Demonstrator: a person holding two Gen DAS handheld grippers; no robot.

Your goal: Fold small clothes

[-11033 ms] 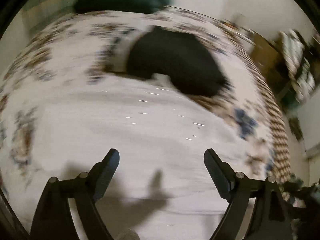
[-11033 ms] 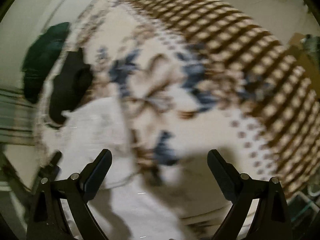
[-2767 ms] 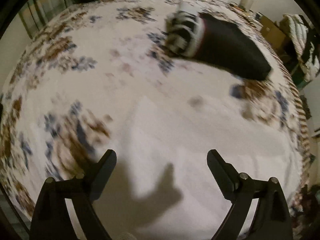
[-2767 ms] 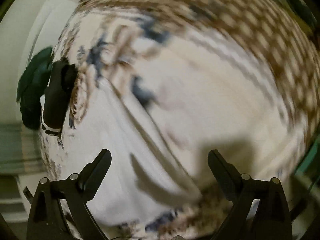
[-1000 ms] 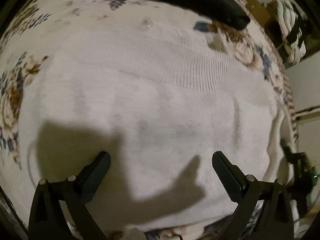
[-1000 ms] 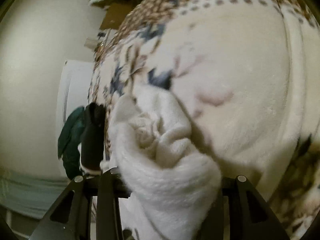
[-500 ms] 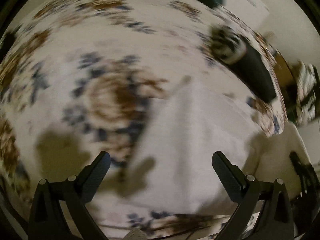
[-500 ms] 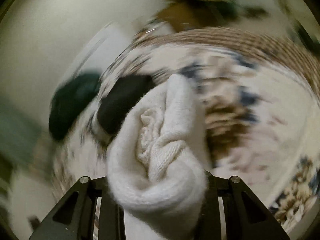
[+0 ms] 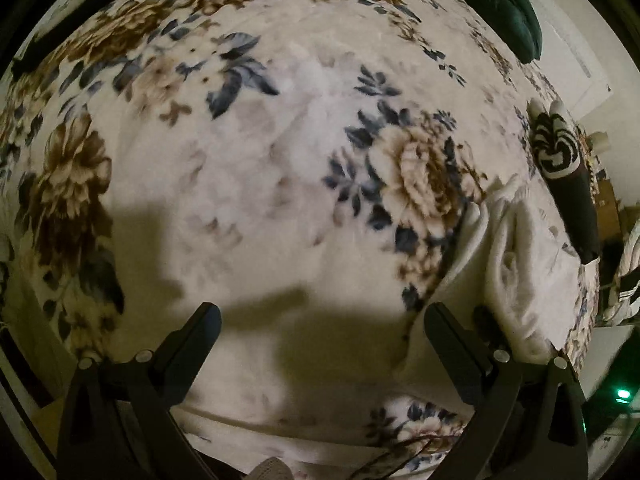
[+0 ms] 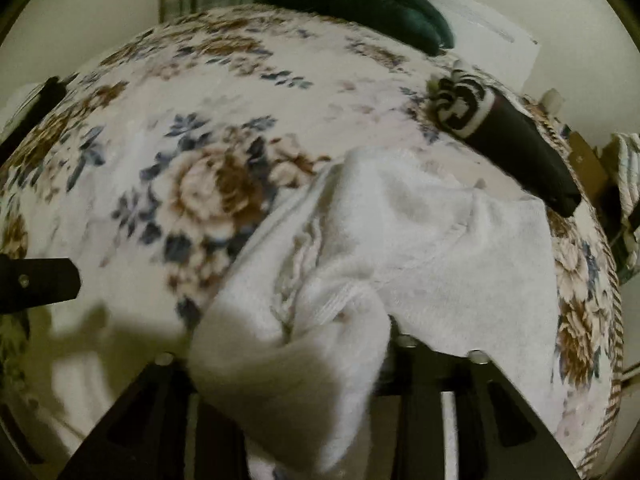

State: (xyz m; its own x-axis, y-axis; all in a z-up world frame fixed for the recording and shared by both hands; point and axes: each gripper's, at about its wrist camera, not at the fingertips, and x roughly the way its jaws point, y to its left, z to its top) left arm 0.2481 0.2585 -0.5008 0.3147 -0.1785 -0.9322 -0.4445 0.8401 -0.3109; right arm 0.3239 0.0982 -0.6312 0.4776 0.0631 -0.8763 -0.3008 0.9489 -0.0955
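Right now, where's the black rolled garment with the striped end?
The black rolled garment lies on the floral blanket, upper right in the right wrist view, just beyond the white garment that the right gripper holds, below the dark green cushion.

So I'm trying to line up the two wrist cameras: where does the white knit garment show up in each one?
Left wrist: the white knit garment lies at the right edge, beyond the right finger of the open left claw.
Right wrist: it fills the centre and lower middle, bunched in the shut right claw.
Shared landmark: the black sock with a striped cuff, just beyond the garment in both.
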